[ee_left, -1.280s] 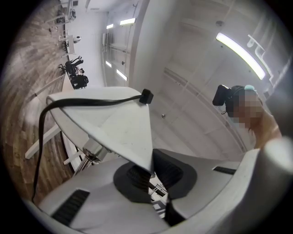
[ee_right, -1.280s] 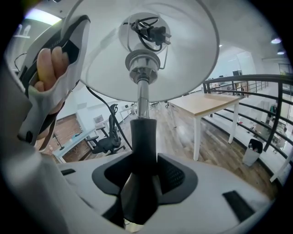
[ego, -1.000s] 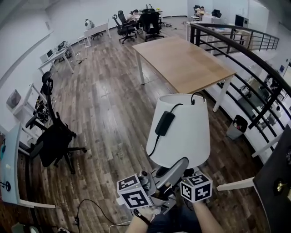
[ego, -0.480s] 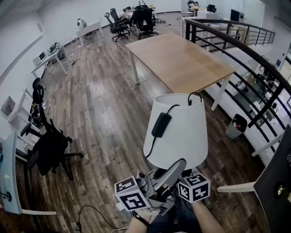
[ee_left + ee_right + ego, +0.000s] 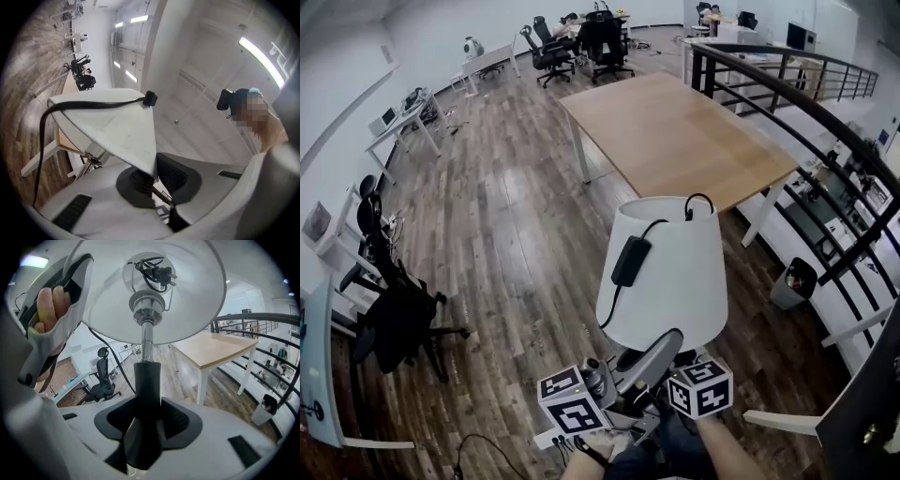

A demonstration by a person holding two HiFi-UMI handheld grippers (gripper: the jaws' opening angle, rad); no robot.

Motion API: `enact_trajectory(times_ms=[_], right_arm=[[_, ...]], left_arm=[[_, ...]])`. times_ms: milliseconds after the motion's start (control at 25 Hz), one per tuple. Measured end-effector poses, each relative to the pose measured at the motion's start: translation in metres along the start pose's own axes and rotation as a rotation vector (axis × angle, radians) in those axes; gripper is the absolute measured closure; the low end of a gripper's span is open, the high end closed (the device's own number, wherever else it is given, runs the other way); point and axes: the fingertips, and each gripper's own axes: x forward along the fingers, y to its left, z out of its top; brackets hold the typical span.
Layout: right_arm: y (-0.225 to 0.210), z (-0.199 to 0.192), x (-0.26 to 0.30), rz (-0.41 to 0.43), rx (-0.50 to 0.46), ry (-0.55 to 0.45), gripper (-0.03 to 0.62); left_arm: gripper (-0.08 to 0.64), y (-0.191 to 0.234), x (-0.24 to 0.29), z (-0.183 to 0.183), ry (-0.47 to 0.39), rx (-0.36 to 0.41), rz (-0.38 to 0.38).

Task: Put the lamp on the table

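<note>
Holding white-shaded table lamp (image 5: 667,272) aloft, left tool (image 5: 154,176) pinching shade edge, right tool (image 5: 147,420) clamping black stem, pale wooden worktop (image 5: 675,131) ahead.

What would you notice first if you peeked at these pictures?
The big white lamp in the middle, held up over the wooden floor. The left tongs pinch the rim of its shade, and the right tongs grip its dark stem. A black cord hangs down the shade, and a long wooden table stands beyond.
</note>
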Motion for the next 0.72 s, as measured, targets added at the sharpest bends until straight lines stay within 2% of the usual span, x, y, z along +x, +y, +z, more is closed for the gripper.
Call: enact_trajectory(times_ms=[360,720], right_arm=[[-0.087,0.077,0.035,-0.001,-0.030,-0.014,0.410],[-0.142,0.120,0.054,-0.003,-0.033,-0.034,0.410]], left_arm=[[0.548,0.062,0.092,0.038,-0.015,0.015,-0.015],[0.548,0.098,0.147,0.056,-0.017,0.025,-0.016]])
